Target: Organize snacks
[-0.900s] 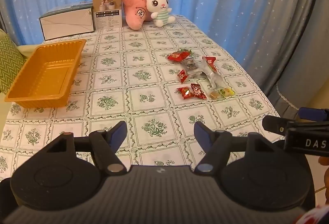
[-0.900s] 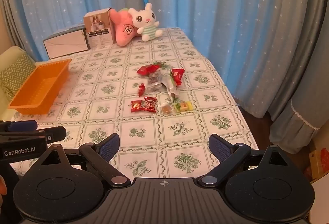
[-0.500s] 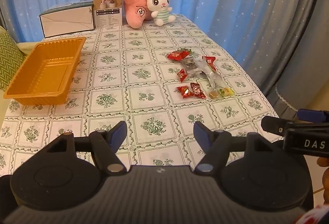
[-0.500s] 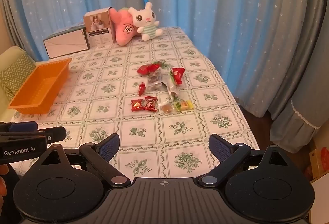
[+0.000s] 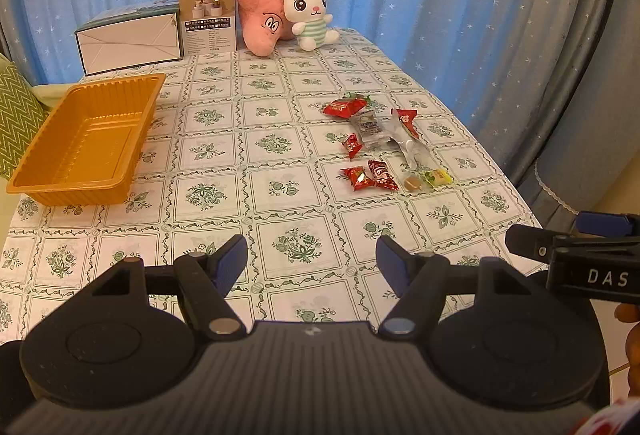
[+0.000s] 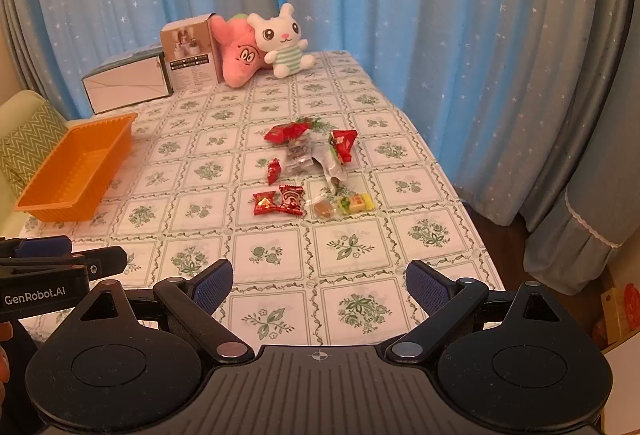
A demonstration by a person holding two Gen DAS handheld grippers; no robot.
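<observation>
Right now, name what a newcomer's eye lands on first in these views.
The snacks, mostly red wrappers, lie scattered in a loose cluster mid-table towards its right side. An empty orange tray sits at the left edge. At the far end a white bunny leans on a pink plush beside two boxes, against starry blue curtains.

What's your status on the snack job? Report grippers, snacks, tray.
Left gripper and right gripper open, empty. Snacks scattered mid-table, untouched. Orange tray empty at left. Nothing in the way.
</observation>
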